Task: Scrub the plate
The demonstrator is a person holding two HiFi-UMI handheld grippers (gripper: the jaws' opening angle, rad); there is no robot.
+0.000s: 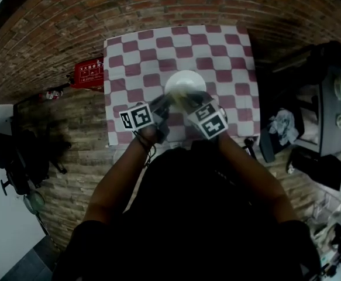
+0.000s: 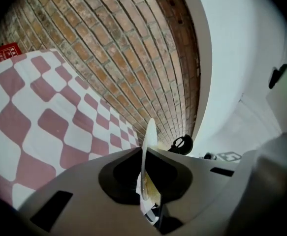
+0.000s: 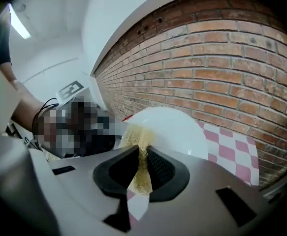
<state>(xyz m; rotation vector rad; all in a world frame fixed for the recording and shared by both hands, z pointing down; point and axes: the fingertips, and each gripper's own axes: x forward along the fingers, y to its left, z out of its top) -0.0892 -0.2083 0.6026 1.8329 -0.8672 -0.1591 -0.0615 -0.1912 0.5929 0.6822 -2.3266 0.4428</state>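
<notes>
Here, plate [image 2: 147,149] edge-on, rim upward.

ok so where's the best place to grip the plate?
Grip the plate by its thin rim, coming edge-on from the person's side. It is flat and thin, so jaws straddle the edge, as the left hand-held gripper does, leaving the face free for the yellow scrubber.

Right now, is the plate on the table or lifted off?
Lifted off: the left tongs grip the plate by its rim, and the left gripper view shows the checkered cloth well clear of it.
</notes>
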